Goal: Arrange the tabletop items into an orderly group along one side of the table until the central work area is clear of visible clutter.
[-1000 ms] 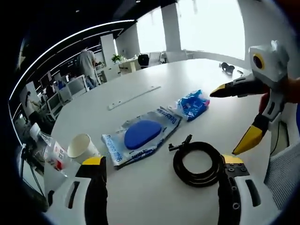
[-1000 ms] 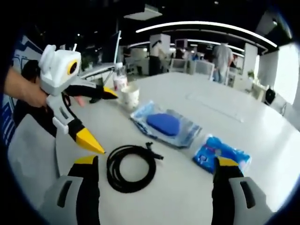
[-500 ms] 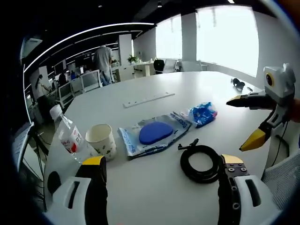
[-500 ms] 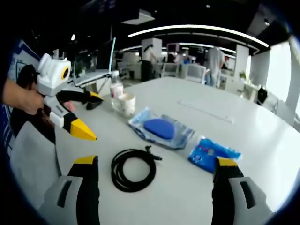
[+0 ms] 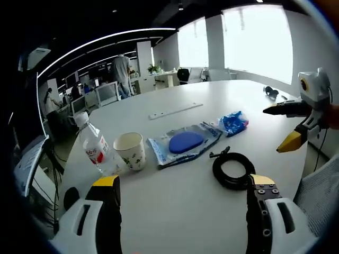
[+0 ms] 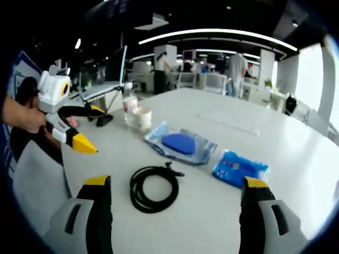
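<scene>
Both grippers have pulled back, so bottle [image 5: 94,151] and cup [image 5: 131,150] now join the row. Left gripper [image 5: 183,191] and right gripper [image 6: 175,193] hang jaws apart, empty, above the table [image 5: 175,217]. Cable [image 5: 233,170] lies at 1 o'clock, pouch [image 5: 184,143] at 12, packet [image 5: 232,123] beyond — mid-table, probably awaiting sorting.
</scene>
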Demonstrator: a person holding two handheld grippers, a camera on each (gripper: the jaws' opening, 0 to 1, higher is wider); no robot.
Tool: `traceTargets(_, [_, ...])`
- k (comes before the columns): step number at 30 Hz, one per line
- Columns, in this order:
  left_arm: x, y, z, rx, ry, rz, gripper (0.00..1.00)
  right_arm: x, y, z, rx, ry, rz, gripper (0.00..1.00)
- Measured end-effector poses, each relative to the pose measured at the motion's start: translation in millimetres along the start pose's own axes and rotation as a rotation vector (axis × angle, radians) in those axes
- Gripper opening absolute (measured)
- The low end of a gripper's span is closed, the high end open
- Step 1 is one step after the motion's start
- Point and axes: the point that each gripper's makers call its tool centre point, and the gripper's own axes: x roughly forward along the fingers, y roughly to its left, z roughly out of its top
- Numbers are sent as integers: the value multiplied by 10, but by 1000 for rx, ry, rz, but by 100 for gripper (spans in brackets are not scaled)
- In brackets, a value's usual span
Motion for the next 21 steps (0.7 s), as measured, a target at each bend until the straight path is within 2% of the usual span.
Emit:
traceTargets(6, [-122,117,-77,-31,-15,23,98,-37,22,-30,2,3,-10,100])
traceTargets(11, [-220,204,-181,-60,-10,41,98,-100,14,19,-2,-28,-44,100])
traceTargets(21, [-390,224,-247,-45,-31,63,98,-245,30,-5,36,-51,-99,100])
